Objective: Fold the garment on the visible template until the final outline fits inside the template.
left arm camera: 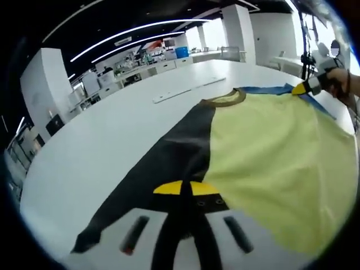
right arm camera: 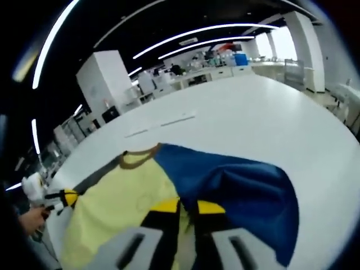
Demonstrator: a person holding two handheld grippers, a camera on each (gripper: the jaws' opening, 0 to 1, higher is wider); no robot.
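Observation:
A garment lies spread on the white table (left arm camera: 112, 140), with a pale yellow body (left arm camera: 270, 152), a black side (left arm camera: 169, 157), a blue side (right arm camera: 247, 191) and a brown collar (left arm camera: 228, 99). At the bottom of the left gripper view, my left gripper (left arm camera: 185, 188) is shut on the garment where black meets yellow. My right gripper (right arm camera: 188, 207) is shut on the garment where yellow meets blue. The right gripper (left arm camera: 306, 86) also appears at the garment's far corner, held by a hand (left arm camera: 337, 79). The left gripper (right arm camera: 64, 198) enters the right gripper view from the left. I cannot make out a template outline.
A long white strip (left arm camera: 180, 91) lies on the table beyond the collar, also seen as the strip (right arm camera: 163, 125). The table's far edge gives onto white cabinets and benches (left arm camera: 140, 67). A white pillar (right arm camera: 104, 84) stands behind.

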